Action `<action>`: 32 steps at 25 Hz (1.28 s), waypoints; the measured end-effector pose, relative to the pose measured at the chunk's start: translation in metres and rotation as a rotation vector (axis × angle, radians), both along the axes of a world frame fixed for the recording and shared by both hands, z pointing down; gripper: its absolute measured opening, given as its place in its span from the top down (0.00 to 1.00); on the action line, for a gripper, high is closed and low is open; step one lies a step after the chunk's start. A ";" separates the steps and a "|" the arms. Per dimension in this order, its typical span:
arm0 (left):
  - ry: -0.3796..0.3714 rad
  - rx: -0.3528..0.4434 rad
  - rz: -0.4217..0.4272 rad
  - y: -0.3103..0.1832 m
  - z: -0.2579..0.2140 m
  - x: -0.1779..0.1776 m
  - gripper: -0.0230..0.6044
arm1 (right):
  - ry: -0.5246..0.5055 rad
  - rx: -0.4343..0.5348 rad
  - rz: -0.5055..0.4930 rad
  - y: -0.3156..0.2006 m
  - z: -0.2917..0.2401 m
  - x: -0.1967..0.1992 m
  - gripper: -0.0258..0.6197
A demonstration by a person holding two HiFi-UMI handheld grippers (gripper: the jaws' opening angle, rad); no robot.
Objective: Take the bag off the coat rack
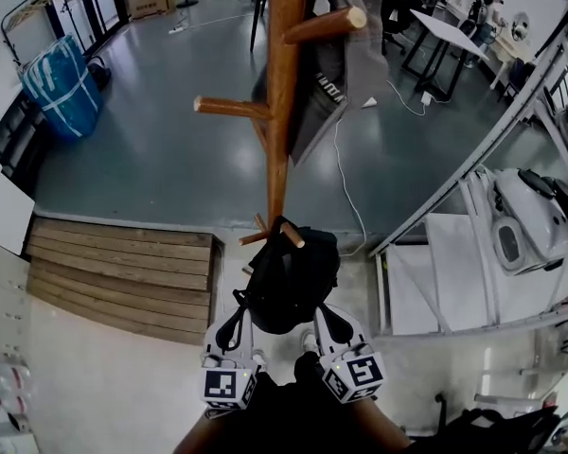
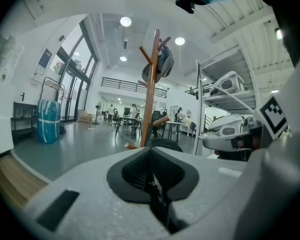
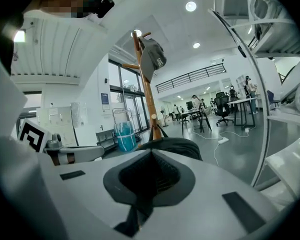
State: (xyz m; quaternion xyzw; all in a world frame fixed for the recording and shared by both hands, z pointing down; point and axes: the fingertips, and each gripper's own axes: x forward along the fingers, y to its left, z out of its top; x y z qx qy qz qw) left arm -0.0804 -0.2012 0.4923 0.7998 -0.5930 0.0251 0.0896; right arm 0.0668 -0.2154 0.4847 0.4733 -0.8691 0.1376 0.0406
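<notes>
A black bag [image 1: 289, 277] hangs from a low peg of the wooden coat rack [image 1: 284, 83], close in front of me. My left gripper [image 1: 237, 310] and right gripper [image 1: 324, 315] sit side by side just under the bag, tips up against its lower edge. Both are shut, and I see nothing held between their pads. In the left gripper view the shut left gripper [image 2: 151, 171] points at the bag [image 2: 164, 144] and the coat rack [image 2: 150, 94]. In the right gripper view the shut right gripper [image 3: 149, 176] faces the bag [image 3: 172, 146] below the coat rack [image 3: 146, 99].
A grey garment [image 1: 346, 55] hangs on the rack's upper pegs. Wooden steps [image 1: 123, 272] lie to the left, with a blue sack [image 1: 62, 83] beyond them. A metal shelf frame [image 1: 473, 206] carrying white devices stands to the right. A cable [image 1: 346, 187] runs across the floor.
</notes>
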 end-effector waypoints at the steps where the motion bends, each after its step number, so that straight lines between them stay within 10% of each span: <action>1: -0.001 -0.001 -0.011 -0.004 0.001 0.002 0.94 | -0.001 -0.001 -0.006 -0.005 0.000 0.003 0.94; 19: -0.026 -0.064 -0.176 -0.039 0.018 0.018 0.93 | 0.031 -0.052 -0.135 -0.073 0.024 0.033 0.94; 32: -0.105 -0.140 -0.239 -0.057 0.047 0.019 0.71 | 0.077 -0.103 -0.187 -0.115 0.053 0.046 0.82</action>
